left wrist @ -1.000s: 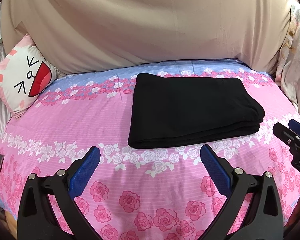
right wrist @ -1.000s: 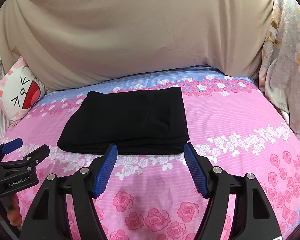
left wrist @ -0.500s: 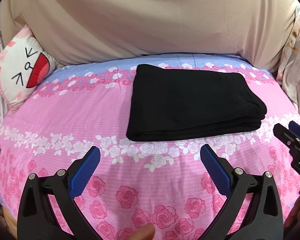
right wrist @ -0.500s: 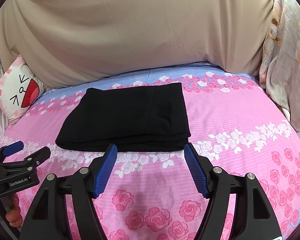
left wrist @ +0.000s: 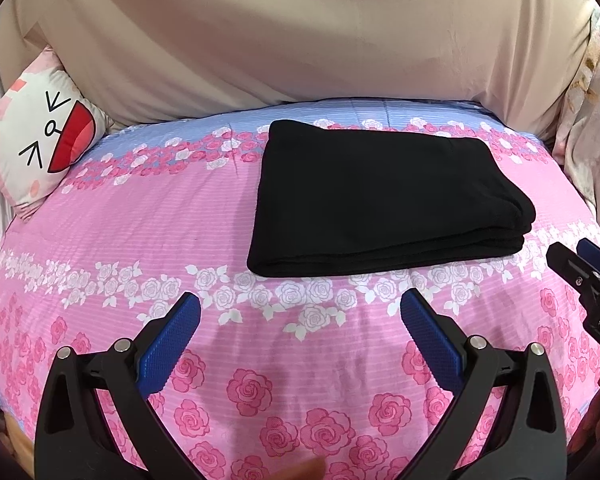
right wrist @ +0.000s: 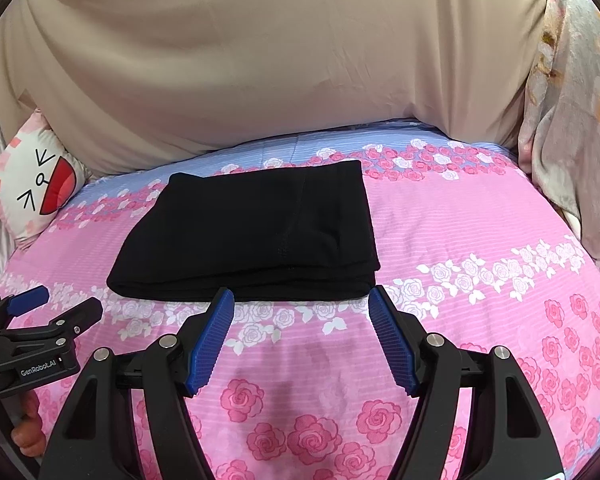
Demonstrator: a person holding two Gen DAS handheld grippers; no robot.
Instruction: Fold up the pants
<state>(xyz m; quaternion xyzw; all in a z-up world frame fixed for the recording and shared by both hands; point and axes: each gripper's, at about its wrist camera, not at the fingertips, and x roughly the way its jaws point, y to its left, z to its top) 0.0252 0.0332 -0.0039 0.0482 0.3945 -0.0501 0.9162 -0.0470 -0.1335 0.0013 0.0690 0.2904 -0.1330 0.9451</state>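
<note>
Pink rose-print bedding (left wrist: 112, 240) carries the black pants (left wrist: 380, 200), already folded into a neat stack near the middle. The left gripper (left wrist: 300, 320) and right gripper (right wrist: 300, 320) both hover released, holding nothing, just short of the stack's near edge. Judging by the tidy layers, the best move is to draw back level without snagging that edge.

Left tool (left wrist: 300, 308) has tilted slightly; pants (left wrist: 384, 200) sit higher in view.

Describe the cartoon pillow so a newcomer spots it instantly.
Start at the pink rose-print bedspread, then look to its far-left edge, below the beige sheet. The cartoon pillow leans there: white, with a drawn face and a big red open mouth.
</note>
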